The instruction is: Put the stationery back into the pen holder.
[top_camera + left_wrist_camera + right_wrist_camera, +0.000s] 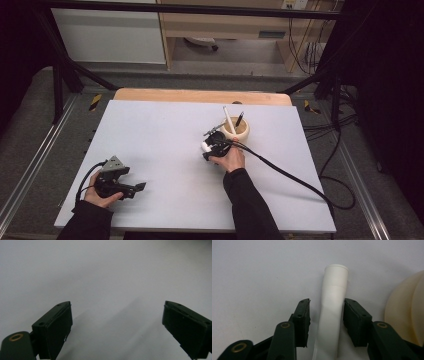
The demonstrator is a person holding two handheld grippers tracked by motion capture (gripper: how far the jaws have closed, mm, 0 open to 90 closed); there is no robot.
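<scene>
Right claw (pixel 325 322) straddles a white cylindrical plastic marker (pixel 332 315) beside the cream round cup (pixel 407 312), jaws parted, not yet gripping; closing off-centre could roll it. Left claw (pixel 117 327) wide open, empty.

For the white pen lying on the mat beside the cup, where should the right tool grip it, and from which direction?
Grip the white pen on its straight barrel, below the cap ring, coming down from above with one jaw on each long side. It lies flat on the mat, so the sides are free. The right tool already straddles it with small gaps. Keep clear of the cup alongside.
</scene>
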